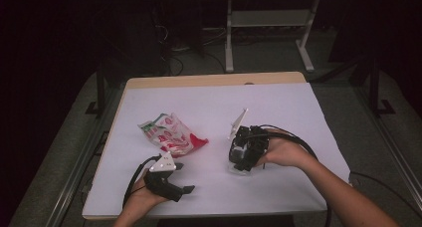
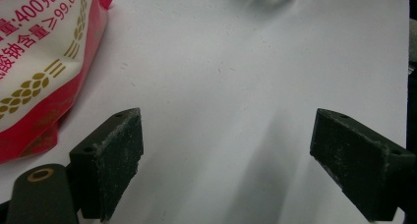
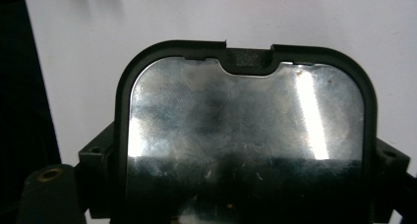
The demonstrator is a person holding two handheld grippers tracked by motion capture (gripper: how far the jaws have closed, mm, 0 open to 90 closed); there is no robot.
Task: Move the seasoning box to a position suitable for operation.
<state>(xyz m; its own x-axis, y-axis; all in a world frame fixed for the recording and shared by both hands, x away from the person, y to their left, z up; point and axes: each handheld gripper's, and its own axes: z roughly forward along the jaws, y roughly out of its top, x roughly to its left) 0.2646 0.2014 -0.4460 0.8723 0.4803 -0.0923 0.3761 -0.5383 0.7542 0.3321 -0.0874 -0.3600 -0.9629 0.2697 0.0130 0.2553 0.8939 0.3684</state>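
A crumpled red-and-white printed bag (image 1: pixel 171 135) lies left of the table's middle; its red edge and gold grain print (image 2: pixel 39 62) sit at the upper left of the left gripper view. My left gripper (image 1: pixel 183 177) rests near the front edge, just in front of the bag. It stands open (image 2: pixel 226 130) over bare white surface, with nothing between its jaws. My right gripper (image 1: pixel 241 157) is right of centre, pointing down at the table. It is shut (image 3: pixel 246 155) on a black-framed object with a shiny metal face (image 3: pixel 246 121), one jaw on each side of the frame.
A white sheet (image 1: pixel 278 107) covers the table, with a wooden strip (image 1: pixel 214 80) along its far edge. Beyond it stand a white table frame (image 1: pixel 268 33) and cables on the dark floor. Bare white surface lies to the right and at the back.
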